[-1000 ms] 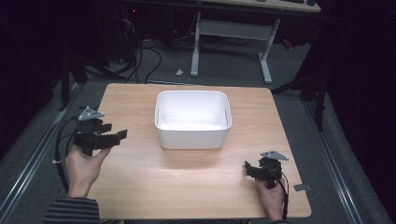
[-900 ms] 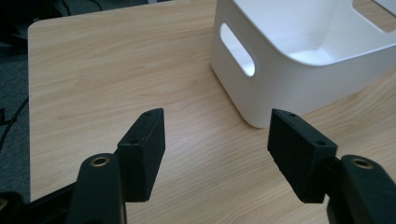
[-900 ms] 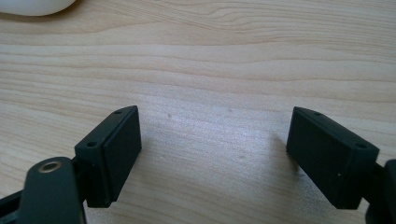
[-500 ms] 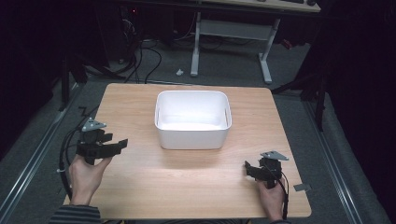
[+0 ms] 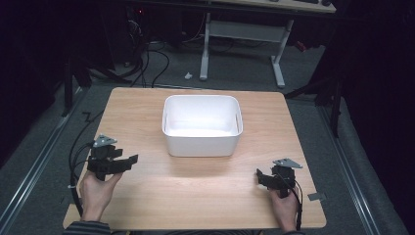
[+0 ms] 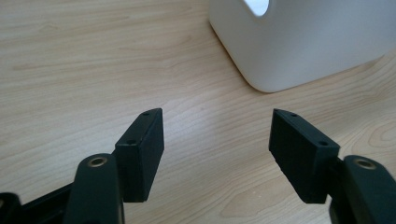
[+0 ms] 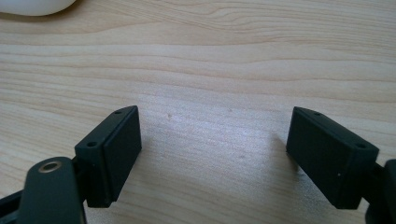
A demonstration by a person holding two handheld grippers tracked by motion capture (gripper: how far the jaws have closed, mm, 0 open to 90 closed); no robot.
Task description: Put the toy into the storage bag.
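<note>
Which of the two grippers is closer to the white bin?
The left gripper: the white bin stands just ahead of its open jaws, while the right gripper sits farther back near the table's front edge.

Item count: one white bin [image 5: 202, 126], one wooden table [image 5: 195, 196], two handheld grippers: left gripper [image 5: 128, 160], right gripper [image 5: 260, 176].

**Hand-held grippers: appearance**

Left gripper [image 5: 128, 160] and right gripper [image 5: 260, 176]: matte black bodies, each topped by a grey three-cornered plate. A black cable trails from each. Jaws end in rectangular black pads [image 6: 140, 151] with finely textured faces, two small screw holes on the upper edge, and brass-coloured pivot pins. One striped sleeve cuff [image 5: 88, 227].
</note>
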